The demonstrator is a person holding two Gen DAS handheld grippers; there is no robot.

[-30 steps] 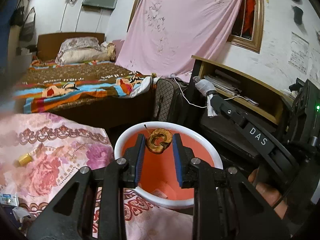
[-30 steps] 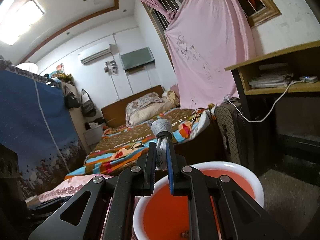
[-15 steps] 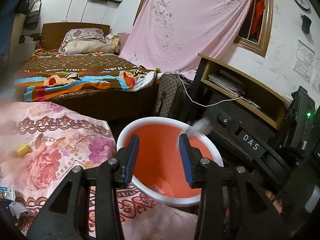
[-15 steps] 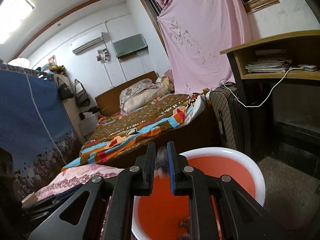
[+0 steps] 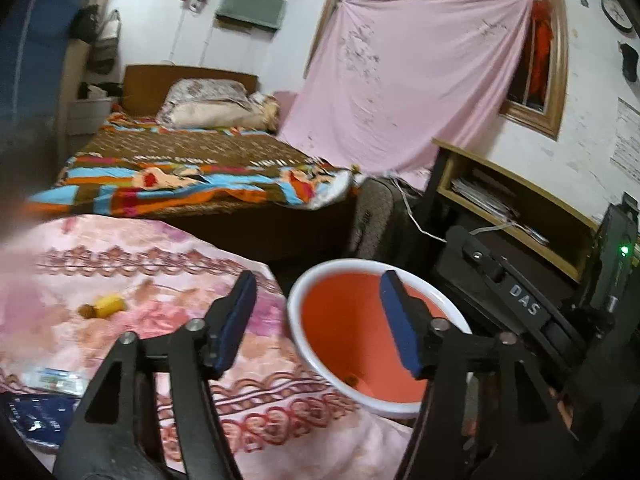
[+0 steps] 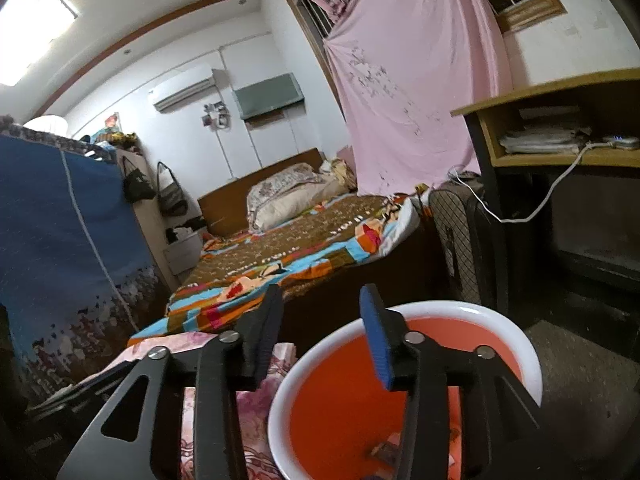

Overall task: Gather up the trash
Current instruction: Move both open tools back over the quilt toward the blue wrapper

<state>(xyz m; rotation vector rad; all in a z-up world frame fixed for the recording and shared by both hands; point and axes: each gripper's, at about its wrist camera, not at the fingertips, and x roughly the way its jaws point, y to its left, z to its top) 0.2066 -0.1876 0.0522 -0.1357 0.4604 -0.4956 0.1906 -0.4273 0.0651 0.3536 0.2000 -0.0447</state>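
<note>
Trash that is still out lies on the pink floral cloth [image 5: 132,280] to the left of the bin: a small yellow cylinder [image 5: 105,306], rounded and smooth, and nearer me a crinkly clear wrapper [image 5: 56,379] beside a dark blue packet [image 5: 36,420]. A few scraps already sit at the bottom of the orange bin [image 6: 404,412] (too small for me to say what they are).

I have both tools over that bin because that is where things get dropped. My left gripper [image 5: 318,322] has its jaws opening, nothing between the blue ribbed pads, one pad over the cloth and the other over the bin's mouth. My right gripper [image 6: 322,330] is opening too, also empty, its right pad above the bin's white rim and its left one over the edge of the cloth.

The bin is a round plastic bucket, glossy orange inside with a thick white lip, standing just beside the cloth's edge so a short reach carries things across. The cloth looks soft and plush, printed with roses and a scalloped red border; light pieces will likely sink into it a little, so I judge the wrapper needs a low pinch.
</note>
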